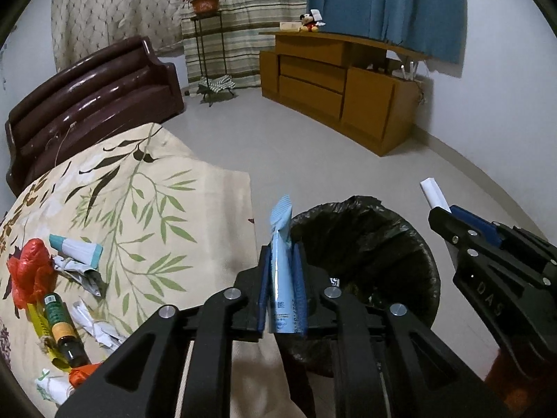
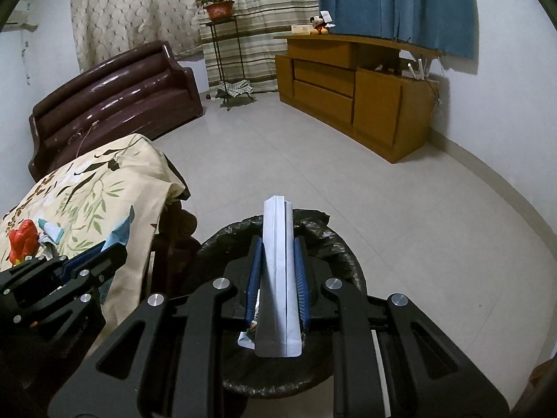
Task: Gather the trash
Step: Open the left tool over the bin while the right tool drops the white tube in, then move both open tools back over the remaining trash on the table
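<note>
Two hand-held grippers hang over a bin (image 1: 365, 244) lined with a black bag, beside a table under a leaf-print cloth (image 1: 167, 209). The left gripper (image 1: 282, 254) has a pale blue tube (image 1: 280, 271) between its fingers, upright. The right gripper (image 2: 277, 250) is clamped on a folded white paper (image 2: 276, 271). More trash lies on the cloth: a red bag (image 1: 29, 268), a bottle (image 1: 64, 331), crumpled paper (image 1: 80, 271).

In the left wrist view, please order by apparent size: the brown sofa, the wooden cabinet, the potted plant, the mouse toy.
1. Wooden cabinet and brown sofa: alike, unranked.
2. Potted plant.
3. Mouse toy.
</note>
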`<state>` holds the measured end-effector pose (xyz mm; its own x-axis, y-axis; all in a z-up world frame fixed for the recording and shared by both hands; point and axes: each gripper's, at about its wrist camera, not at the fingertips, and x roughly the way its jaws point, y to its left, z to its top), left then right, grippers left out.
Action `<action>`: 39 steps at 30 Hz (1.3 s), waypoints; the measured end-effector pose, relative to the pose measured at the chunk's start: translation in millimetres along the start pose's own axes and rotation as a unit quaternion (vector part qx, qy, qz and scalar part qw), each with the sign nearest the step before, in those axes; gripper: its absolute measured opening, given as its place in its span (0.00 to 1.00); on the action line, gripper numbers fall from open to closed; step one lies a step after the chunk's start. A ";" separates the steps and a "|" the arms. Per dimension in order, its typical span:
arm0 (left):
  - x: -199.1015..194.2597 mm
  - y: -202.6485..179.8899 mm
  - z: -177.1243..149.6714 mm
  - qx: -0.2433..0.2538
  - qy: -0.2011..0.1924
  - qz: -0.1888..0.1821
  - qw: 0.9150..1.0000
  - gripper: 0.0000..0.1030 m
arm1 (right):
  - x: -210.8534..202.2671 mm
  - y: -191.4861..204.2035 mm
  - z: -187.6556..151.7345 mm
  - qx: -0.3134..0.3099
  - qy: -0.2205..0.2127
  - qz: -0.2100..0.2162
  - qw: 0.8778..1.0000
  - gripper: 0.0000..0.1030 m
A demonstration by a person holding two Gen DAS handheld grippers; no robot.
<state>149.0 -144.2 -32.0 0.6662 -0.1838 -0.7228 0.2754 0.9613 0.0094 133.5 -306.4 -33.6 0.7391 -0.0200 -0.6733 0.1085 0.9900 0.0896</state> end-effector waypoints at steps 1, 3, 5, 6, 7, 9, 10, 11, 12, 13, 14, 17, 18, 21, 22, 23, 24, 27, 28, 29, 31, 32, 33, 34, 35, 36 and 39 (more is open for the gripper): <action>1.3 0.0 2.1 -0.001 0.001 0.001 1.000 0.27 | 1.4 -0.8 0.2 0.001 0.001 0.000 1.000 0.19; 1.5 -0.1 2.6 -0.004 0.000 0.002 1.000 0.30 | 4.0 -3.1 0.3 0.004 0.002 -0.002 1.000 0.22; 0.5 0.2 2.9 -0.005 -0.001 0.003 1.000 0.35 | 6.4 -6.3 -0.4 0.011 0.004 -0.003 1.000 0.27; -0.5 1.0 3.1 -0.007 -0.003 0.004 1.000 0.40 | 6.5 -7.4 -1.0 0.013 0.004 -0.004 1.000 0.27; -0.5 1.0 2.9 -0.008 -0.004 0.004 1.000 0.42 | 6.8 -7.7 -1.0 0.014 0.004 -0.004 1.000 0.28; -1.5 1.6 3.2 -0.010 -0.005 0.004 1.000 0.42 | 6.3 -8.3 -1.6 0.016 0.003 -0.007 1.000 0.32; -3.1 2.4 3.2 -0.012 -0.005 0.003 1.000 0.44 | 5.3 -8.5 -1.7 0.017 0.002 -0.008 1.000 0.34; -4.1 2.5 3.2 -0.013 -0.005 0.002 1.000 0.45 | 4.2 -9.2 -1.6 0.019 0.001 -0.009 1.000 0.37; -5.9 2.7 3.6 -0.013 -0.008 0.001 1.000 0.48 | 2.0 -9.6 -2.2 0.021 -0.001 -0.009 1.000 0.38; -10.0 3.7 3.8 -0.014 -0.012 0.001 1.000 0.50 | 0.7 -9.7 -2.0 0.022 -0.002 -0.010 1.000 0.41; -12.2 4.2 4.4 -0.015 -0.014 0.001 1.000 0.51 | -1.1 -9.6 -2.5 0.022 -0.003 -0.011 1.000 0.42; -24.6 8.6 3.8 -0.016 -0.024 -0.002 1.000 0.55 | -8.5 -6.1 -6.0 0.023 -0.004 -0.009 1.000 0.46; -28.8 10.7 2.9 -0.017 -0.026 -0.003 1.000 0.57 | -11.4 -4.9 -6.2 0.023 -0.005 -0.007 1.000 0.48; -41.4 17.8 -2.7 -0.020 -0.029 -0.004 0.999 0.58 | -19.7 2.4 -9.9 0.019 -0.008 -0.002 1.000 0.51; -47.1 22.1 -6.1 -0.021 -0.030 -0.003 0.999 0.59 | -22.9 6.2 -12.3 0.016 -0.007 0.000 1.000 0.52; -50.4 25.3 -7.3 -0.022 -0.031 -0.002 0.999 0.60 | -25.9 10.1 -14.9 0.014 -0.005 0.003 1.000 0.53; -54.2 28.7 -10.3 -0.023 -0.031 0.000 0.999 0.62 | -28.9 14.5 -17.6 0.012 -0.004 0.007 1.000 0.54; -67.7 44.1 -22.4 -0.028 -0.030 0.007 0.999 0.62 | -37.0 27.0 -23.6 0.004 -0.001 0.015 1.000 0.57; -70.4 47.3 -24.5 -0.030 -0.030 0.010 0.999 0.62 | -39.8 32.6 -25.8 0.000 0.001 0.020 1.000 0.57; -75.1 54.0 -28.8 -0.034 -0.029 0.014 0.999 0.63 | -42.4 37.9 -27.6 -0.004 0.002 0.024 1.000 0.58; -83.4 66.2 -37.1 -0.043 -0.028 0.023 0.998 0.63 | -48.1 50.2 -32.1 -0.012 0.002 0.031 0.999 0.59; -86.2 70.0 -40.0 -0.046 -0.027 0.025 0.998 0.63 | -50.2 54.0 -33.7 -0.014 0.002 0.034 0.999 0.61; -90.1 76.3 -44.2 -0.050 -0.027 0.029 0.998 0.63 | -53.1 60.9 -36.0 -0.019 0.004 0.041 0.999 0.62; -94.0 82.6 -47.7 -0.054 -0.027 0.036 0.998 0.63 | -55.2 66.0 -38.0 -0.022 0.005 0.045 0.999 0.63; -97.3 88.5 -51.3 -0.058 -0.027 0.041 0.997 0.63 | -57.5 70.5 -39.5 -0.024 0.005 0.048 0.999 0.63; -99.8 92.6 -54.4 -0.061 -0.027 0.045 0.997 0.63 | -60.8 76.5 -42.0 -0.026 0.005 0.053 0.998 0.63; -108.5 110.7 -66.5 -0.076 -0.026 0.057 0.995 0.63 | -65.6 90.1 -46.7 -0.033 0.010 0.067 0.997 0.64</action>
<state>61.1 -4.2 1.5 0.7232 -0.0785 -0.6862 0.0909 0.9957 -0.0181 63.7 -209.3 -15.7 0.7310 0.1160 -0.6725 -0.0357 0.9906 0.1321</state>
